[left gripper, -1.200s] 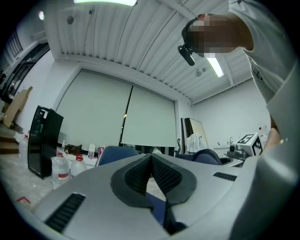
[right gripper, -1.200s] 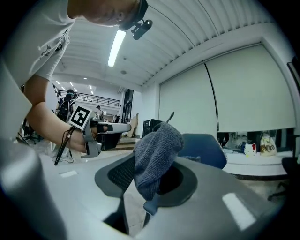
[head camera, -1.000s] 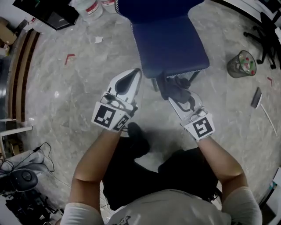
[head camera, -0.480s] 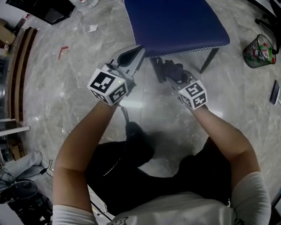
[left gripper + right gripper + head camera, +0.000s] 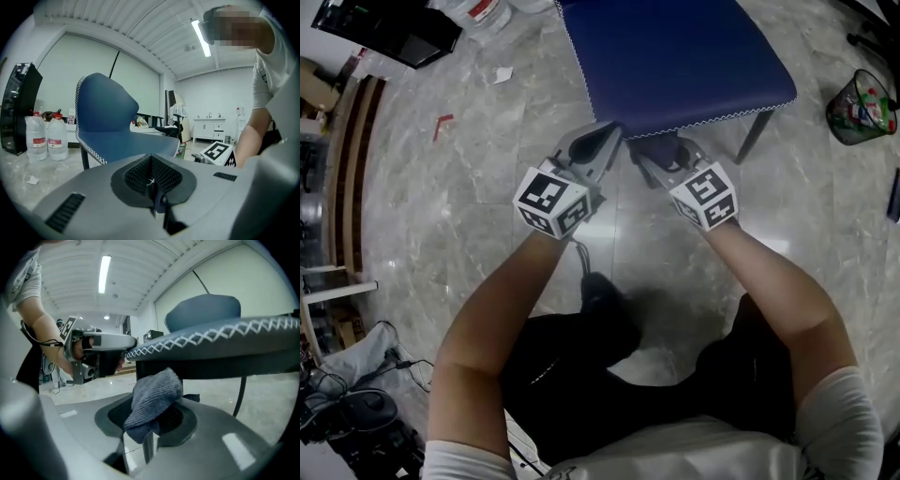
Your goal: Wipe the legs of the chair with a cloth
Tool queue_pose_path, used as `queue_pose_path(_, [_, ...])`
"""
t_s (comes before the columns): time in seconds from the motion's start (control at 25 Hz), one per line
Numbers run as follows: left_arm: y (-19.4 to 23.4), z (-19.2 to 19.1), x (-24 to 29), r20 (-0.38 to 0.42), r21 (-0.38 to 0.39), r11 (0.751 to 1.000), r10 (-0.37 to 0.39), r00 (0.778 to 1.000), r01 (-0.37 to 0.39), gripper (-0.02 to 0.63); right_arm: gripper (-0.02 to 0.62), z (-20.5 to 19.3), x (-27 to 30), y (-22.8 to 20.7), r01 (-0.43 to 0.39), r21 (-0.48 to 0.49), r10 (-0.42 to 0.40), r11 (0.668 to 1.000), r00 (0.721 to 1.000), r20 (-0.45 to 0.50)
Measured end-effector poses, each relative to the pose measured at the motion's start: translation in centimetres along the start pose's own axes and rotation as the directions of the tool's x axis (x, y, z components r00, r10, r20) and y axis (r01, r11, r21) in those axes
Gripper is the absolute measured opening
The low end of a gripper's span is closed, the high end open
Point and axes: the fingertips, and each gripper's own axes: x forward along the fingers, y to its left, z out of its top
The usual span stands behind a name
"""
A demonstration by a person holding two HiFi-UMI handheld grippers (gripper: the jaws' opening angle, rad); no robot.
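Marble floor [image 5: 441, 216] of an office, viewed steeply from above. Blue chair [image 5: 675, 56] stands ahead, with 1 dark leg [image 5: 754, 136] visible under the seat's front corner. Right gripper [image 5: 654, 159] is clamped on a grey cloth [image 5: 154, 397] just below the seat's front edge. Left gripper [image 5: 611, 137], jaws together and empty, lies beside it. 2 water bottles [image 5: 57, 140] carry red labels, print too small to read.

One blue chair [image 5: 675, 56] stands just beyond the fingers. There are two grippers, the left gripper [image 5: 607, 139] and the right gripper [image 5: 656, 155]. One grey cloth [image 5: 152, 397] sits between the right fingers. Two water bottles [image 5: 57, 138] stand well beyond the left fingers, off to their left. One wire bin [image 5: 861, 106] stands well right of the right fingers.
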Motion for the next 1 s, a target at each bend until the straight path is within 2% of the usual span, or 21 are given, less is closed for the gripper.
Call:
queue_pose_path(0.12, [0.2, -0.1, 0.1, -0.004, 0.02, 1.0, -0.011, 1.0, 0.011, 0.006, 0.121, -3.0, 1.1, -0.5, 0.035, -0.013, -0.035, 0.999, 0.999, -0.04])
queue_pose_path(0.2, [0.4, -0.1, 0.1, -0.016, 0.032, 0.999, -0.008, 1.0, 0.008, 0.006, 0.121, -7.8, 2.0, -0.5, 0.032, -0.023, -0.035, 0.999, 0.989, -0.141])
queue_pose_path(0.28, [0.2, -0.1, 0.3, -0.013, 0.023, 1.0, -0.009, 1.0, 0.009, 0.006, 0.121, -14.1, 2.6, -0.5, 0.02, 0.004, -0.018, 1.0, 0.96, -0.279])
queue_pose_path(0.4, [0.5, 0.2, 0.7, 0.001, -0.001, 1.0, -0.021, 1.0, 0.021, 0.006, 0.121, -21.3, 3.6, -0.5, 0.019, 0.036, -0.001, 0.999, 0.894, -0.449])
queue_pose_path(0.48, [0.7, 0.0, 0.6, -0.002, -0.014, 1.0, -0.022, 1.0, 0.022, 0.006, 0.121, -23.4, 4.3, -0.5, 0.044, 0.072, -0.002, 0.996, 0.866, -0.5])
queue_pose_path(0.56, [0.8, -0.1, 0.5, -0.008, -0.02, 1.0, -0.023, 1.0, 0.023, 0.006, 0.121, -24.0, 4.7, -0.8, 0.07, 0.091, -0.012, 0.993, 0.853, -0.522])
queue_pose_path(0.64, [1.0, -0.1, 0.3, -0.008, -0.022, 1.0, -0.016, 1.0, 0.016, 0.006, 0.121, -23.4, 4.9, -0.8, 0.067, 0.079, -0.016, 0.995, 0.85, -0.526])
queue_pose_path(0.72, [1.4, -0.2, 0.1, -0.011, -0.025, 1.0, -0.009, 1.0, 0.008, 0.006, 0.121, -21.4, 5.0, -0.4, 0.035, 0.021, -0.019, 0.999, 0.86, -0.509])
queue_pose_path(0.8, [1.5, -0.2, -0.1, -0.015, -0.025, 1.0, -0.007, 1.0, 0.007, 0.006, 0.12, -17.6, 4.6, 0.0, -0.005, -0.065, -0.025, 0.998, 0.893, -0.449])
queue_pose_path(0.88, [1.8, 0.0, -0.1, -0.007, -0.021, 1.0, -0.007, 1.0, 0.007, 0.006, 0.118, -12.1, 4.0, 0.1, -0.02, -0.123, -0.023, 0.992, 0.941, -0.338])
queue_pose_path(1.0, [2.0, 0.1, -0.1, 0.005, -0.027, 1.0, 0.006, 1.0, -0.006, 0.006, 0.118, -3.7, 2.7, 0.6, -0.015, -0.148, -0.009, 0.989, 0.987, -0.16])
